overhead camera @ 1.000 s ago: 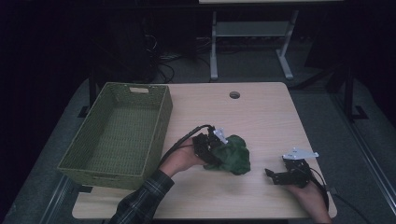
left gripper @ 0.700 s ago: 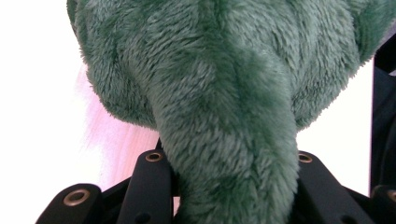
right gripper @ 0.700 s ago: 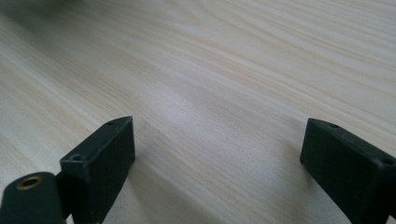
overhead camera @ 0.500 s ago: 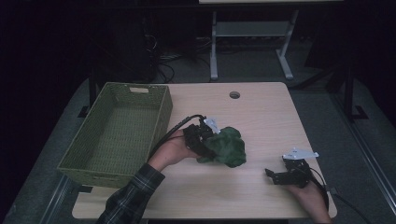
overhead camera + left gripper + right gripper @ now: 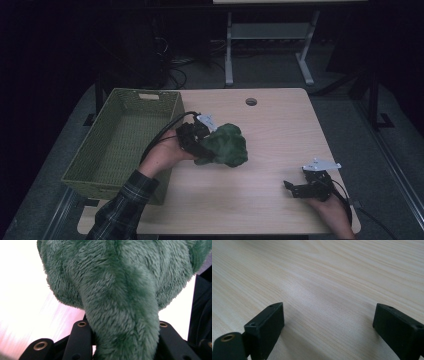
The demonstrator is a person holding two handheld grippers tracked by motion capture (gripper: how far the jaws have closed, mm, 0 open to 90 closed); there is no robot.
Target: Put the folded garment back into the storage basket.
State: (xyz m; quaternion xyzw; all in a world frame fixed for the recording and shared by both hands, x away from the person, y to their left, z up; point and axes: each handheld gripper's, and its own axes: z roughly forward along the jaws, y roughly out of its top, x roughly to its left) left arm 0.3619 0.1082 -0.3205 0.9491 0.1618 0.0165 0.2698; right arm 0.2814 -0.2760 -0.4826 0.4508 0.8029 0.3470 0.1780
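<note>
High view: dark green fuzzy plush toy [image 5: 225,145] is clamped in the left tool [image 5: 197,139], above the light wooden tabletop [image 5: 260,200], just beside the olive-green woven rectangular basket [image 5: 95,165]. Right tool [image 5: 300,189] rests near the tabletop's right edge, jaws spread and holding nothing.

Green plush toy [image 5: 117,290] hanging close ahead, its narrow part being clamped between two black jaws, pale tabletop [image 5: 22,300] behind
</note>
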